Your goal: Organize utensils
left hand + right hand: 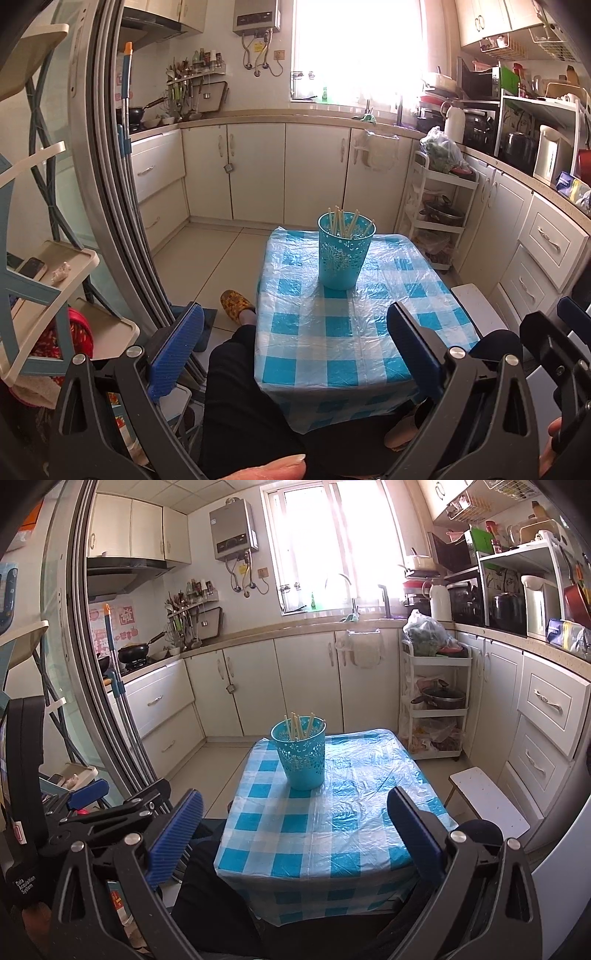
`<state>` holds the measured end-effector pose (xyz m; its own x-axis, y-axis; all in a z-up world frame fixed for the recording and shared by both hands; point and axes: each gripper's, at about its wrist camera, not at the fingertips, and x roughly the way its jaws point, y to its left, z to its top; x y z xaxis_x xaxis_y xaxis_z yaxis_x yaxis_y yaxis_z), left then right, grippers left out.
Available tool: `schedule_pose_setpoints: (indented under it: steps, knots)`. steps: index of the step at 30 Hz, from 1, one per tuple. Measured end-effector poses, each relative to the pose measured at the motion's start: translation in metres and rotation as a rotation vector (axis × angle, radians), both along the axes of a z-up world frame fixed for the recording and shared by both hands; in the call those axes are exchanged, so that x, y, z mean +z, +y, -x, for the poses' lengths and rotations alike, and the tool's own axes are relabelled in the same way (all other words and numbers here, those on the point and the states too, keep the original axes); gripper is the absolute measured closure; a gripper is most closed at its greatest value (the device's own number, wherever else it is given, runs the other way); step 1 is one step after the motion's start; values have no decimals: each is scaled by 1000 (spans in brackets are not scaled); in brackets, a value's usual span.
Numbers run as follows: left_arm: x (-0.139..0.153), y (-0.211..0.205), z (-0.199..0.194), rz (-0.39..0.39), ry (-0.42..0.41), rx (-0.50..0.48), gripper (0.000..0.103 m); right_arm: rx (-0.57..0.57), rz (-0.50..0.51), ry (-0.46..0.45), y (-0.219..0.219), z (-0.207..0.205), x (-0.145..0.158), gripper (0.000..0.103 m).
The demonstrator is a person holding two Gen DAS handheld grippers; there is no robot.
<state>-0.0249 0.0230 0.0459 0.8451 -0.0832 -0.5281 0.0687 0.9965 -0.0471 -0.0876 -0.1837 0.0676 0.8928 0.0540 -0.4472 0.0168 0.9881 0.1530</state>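
Observation:
A turquoise perforated cup [344, 254] [300, 755] stands upright at the far end of a small table covered in a blue-and-white checked cloth [332, 339] [317, 834]. Several pale wooden chopsticks [347, 223] [300, 726] stand inside it. My left gripper [295, 354] is open, held back at the table's near end with nothing between its blue pads. My right gripper [295, 838] is open too, empty, at the same near end. The left gripper's body [92, 812] shows at the left of the right wrist view.
A person's dark-trousered legs [240, 398] sit under the near table edge, with a yellow slipper [236, 305] on the floor at left. A white stool [487, 801] stands right of the table, a white trolley [436, 701] beyond it. Cabinets line the back and right walls.

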Motion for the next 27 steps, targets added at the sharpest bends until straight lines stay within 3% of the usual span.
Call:
schedule_pose_setpoints:
  steps: [27]
  knots:
    - [6, -1, 12, -3, -31, 11, 8, 9, 15, -34, 1, 12, 7, 7]
